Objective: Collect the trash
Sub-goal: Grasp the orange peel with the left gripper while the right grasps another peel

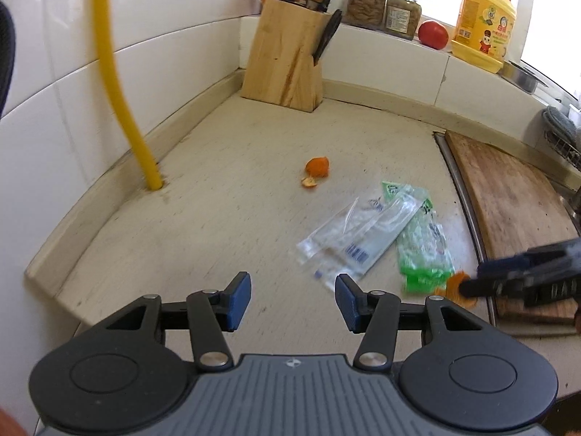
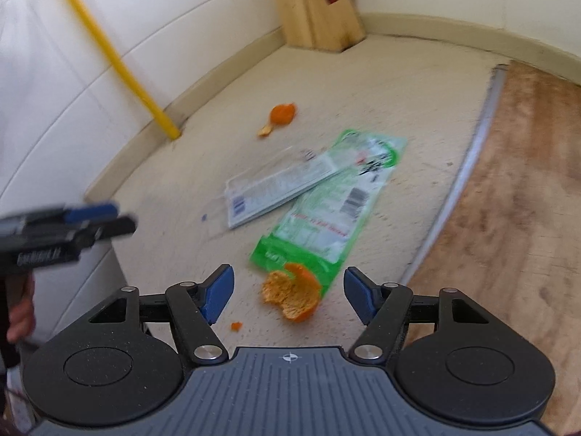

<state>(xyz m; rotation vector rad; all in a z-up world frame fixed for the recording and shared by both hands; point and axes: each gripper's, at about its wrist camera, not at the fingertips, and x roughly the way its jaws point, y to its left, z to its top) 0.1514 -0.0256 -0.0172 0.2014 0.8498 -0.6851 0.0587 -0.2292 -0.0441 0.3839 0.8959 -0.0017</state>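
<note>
Worktop: pale speckled kitchen counter, carrying all the litter; worn brown wooden chopping board along its right side.
Knife holder: light wooden block in the back corner, filled with dark-handled knives and wooden handles.
Sill containers: yellow plastic detergent jug, contents not visible; two glass jars, each packed with brownish contents; red tomato loose between jars and jug.
Green wrapper: crinkled green-and-clear plastic packet, lying flat mid-counter, apparently empty. Probably very light, limp and slick; best pinched at a raised edge or corner.
Clear wrapper: see-through plastic sleeve with blue print, lapped across the green packet's upper end. Likely as flimsy; free left corner looks easiest to take.
Large peel: curled orange citrus peel, touching the green packet's near end. Likely light, springy, a little brittle; best gripped across the curled rim.
Small peel: smaller orange peel pieces, well apart, toward the back.
Crumb: tiny orange fragment, likely too small to pinch cleanly.
Right gripper: fingers spread wide, straddling the large peel, not yet closed on it.
Left gripper: fingers spread, empty, above bare counter near the clear sleeve.
</note>
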